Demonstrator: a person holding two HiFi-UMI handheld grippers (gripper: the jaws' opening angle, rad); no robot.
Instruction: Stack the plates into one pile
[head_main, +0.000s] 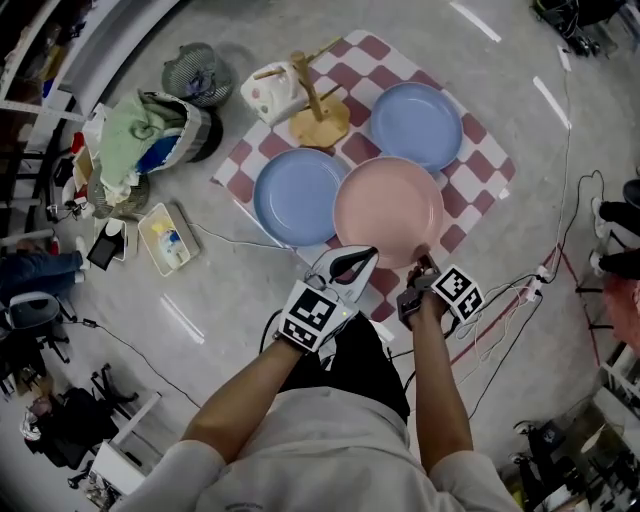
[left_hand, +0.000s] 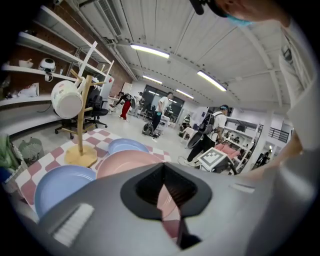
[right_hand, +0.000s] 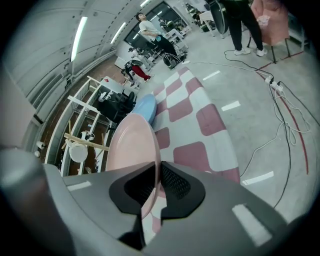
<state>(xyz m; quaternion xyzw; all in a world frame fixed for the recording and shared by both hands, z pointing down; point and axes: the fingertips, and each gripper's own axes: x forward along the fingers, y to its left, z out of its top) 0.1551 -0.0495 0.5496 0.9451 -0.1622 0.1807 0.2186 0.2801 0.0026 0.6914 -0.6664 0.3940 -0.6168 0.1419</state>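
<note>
A pink plate (head_main: 388, 208) lies in the middle of a red-and-white checked cloth (head_main: 470, 180). One blue plate (head_main: 298, 196) touches its left side and a second blue plate (head_main: 415, 124) sits behind it. My right gripper (head_main: 421, 263) is shut on the pink plate's near rim; in the right gripper view that plate (right_hand: 131, 145) runs edge-on between the jaws of the right gripper (right_hand: 156, 172). My left gripper (head_main: 366, 255) hovers just left of it at the same rim, shut and holding nothing. The left gripper view looks past the left gripper (left_hand: 162, 185) across the pink plate (left_hand: 127, 162) and the nearer blue plate (left_hand: 60, 182).
A wooden mug tree (head_main: 318, 110) with a white mug (head_main: 268, 95) stands at the cloth's back left. A basket of cloths (head_main: 150, 140) and a small white tray (head_main: 165, 238) lie on the floor to the left. Cables (head_main: 520, 290) trail at the right.
</note>
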